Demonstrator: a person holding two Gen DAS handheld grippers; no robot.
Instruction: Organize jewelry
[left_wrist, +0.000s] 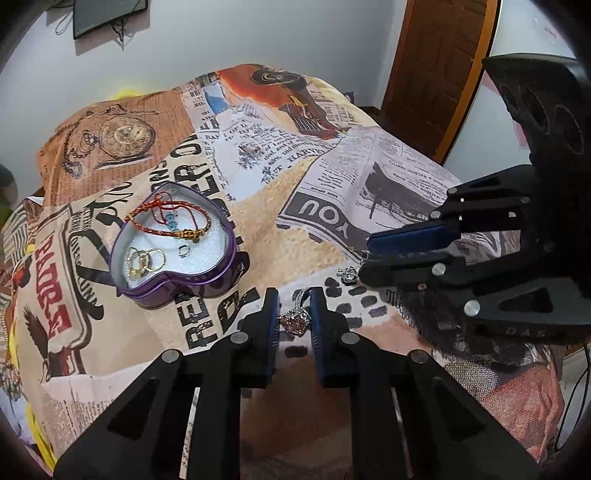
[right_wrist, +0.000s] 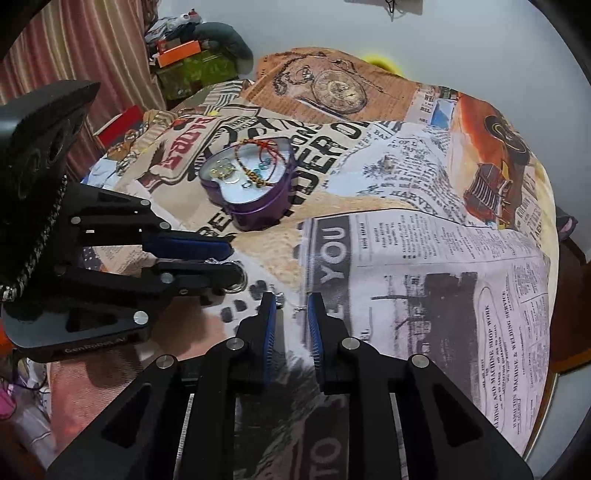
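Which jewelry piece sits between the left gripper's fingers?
The pink-stone ring, between the left gripper pads; the silver earring lies by the right gripper.

A newspaper-print cloth (left_wrist: 258, 206) covers the surface mid-frame; a wooden door (left_wrist: 436, 70) stands upper right, striped curtains (right_wrist: 74, 48) upper left, beside what appear to be piled boxes (right_wrist: 192, 62).

white wall (left_wrist: 258, 33), wooden door (left_wrist: 436, 66)
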